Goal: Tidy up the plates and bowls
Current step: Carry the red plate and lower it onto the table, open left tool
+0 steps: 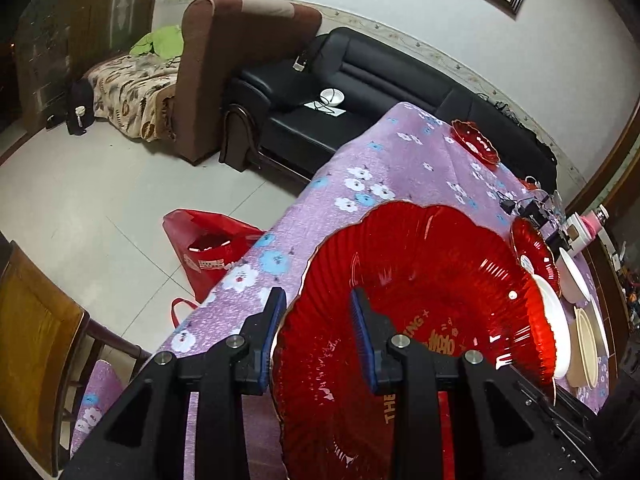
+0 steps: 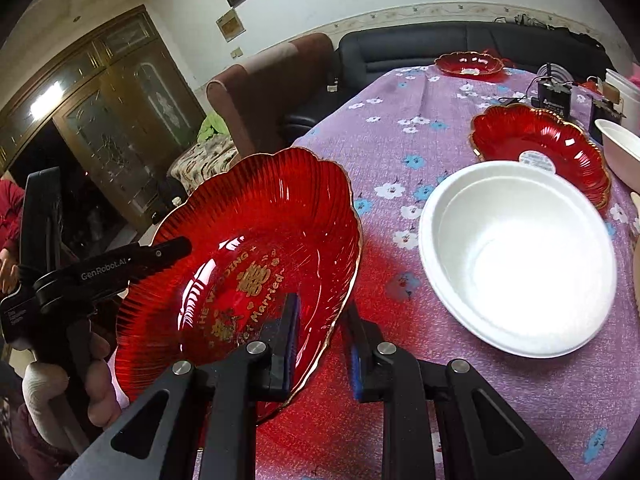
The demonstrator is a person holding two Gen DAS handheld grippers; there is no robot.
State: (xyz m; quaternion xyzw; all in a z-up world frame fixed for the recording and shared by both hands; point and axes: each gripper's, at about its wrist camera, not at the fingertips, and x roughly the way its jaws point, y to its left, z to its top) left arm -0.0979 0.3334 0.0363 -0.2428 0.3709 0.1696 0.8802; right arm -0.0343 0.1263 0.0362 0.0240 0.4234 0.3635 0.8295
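Note:
A large red scalloped glass plate (image 1: 432,280) with gold lettering is held tilted above the purple flowered tablecloth (image 1: 380,160). My left gripper (image 1: 318,312) straddles its left rim, jaws apart with the rim between them. My right gripper (image 2: 320,322) straddles the same plate's (image 2: 256,248) near rim, one finger inside and one outside. The left gripper's body (image 2: 100,272) shows at the plate's far side. A white bowl (image 2: 516,256) sits to the right on the cloth. A second red plate (image 2: 540,148) lies behind it, a third (image 2: 468,63) at the far edge.
Another white bowl (image 2: 620,148) and cream dishes (image 1: 586,344) stand at the table's right side, with cables and a black device (image 2: 554,98). A black sofa (image 1: 360,80), a brown armchair (image 1: 224,60), a red bag (image 1: 208,248) and a wooden chair (image 1: 36,340) surround the table.

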